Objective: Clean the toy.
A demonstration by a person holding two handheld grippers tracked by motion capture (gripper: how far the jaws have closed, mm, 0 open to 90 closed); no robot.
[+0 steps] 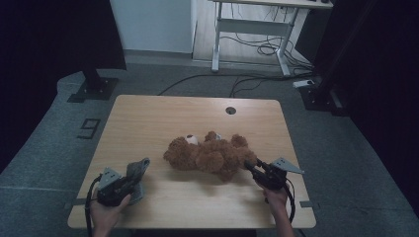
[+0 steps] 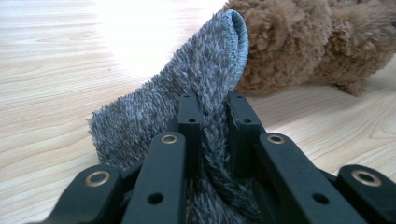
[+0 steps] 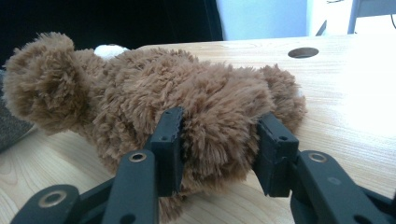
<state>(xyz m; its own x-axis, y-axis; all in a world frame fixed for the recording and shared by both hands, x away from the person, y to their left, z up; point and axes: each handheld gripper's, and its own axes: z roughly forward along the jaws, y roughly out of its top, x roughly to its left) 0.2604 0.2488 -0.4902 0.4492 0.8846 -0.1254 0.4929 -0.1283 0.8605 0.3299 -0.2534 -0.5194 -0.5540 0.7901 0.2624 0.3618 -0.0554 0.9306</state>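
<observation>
On the pale wooden tabletop [image 1: 148, 118], set on grey carpet in a dim room, the left tool [image 1: 129, 181] clamps a fuzzy grey cloth [image 2: 187, 93] near the front left edge, while the right tool [image 1: 251, 170] grips a brown plush teddy bear's [image 1: 210, 155] leg at centre.

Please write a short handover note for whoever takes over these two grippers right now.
Left gripper: shut on the grey fuzzy cloth, which stands up between its jaws near the table's front left.
Right gripper: jaws pressed on either side of a limb of the brown teddy bear.
Bear: lying mid-table, its head toward the left gripper.
Done: both things are gripped.
Left: the cloth is not yet on the bear; probably bring it over to the bear while the right gripper steadies it.
</observation>
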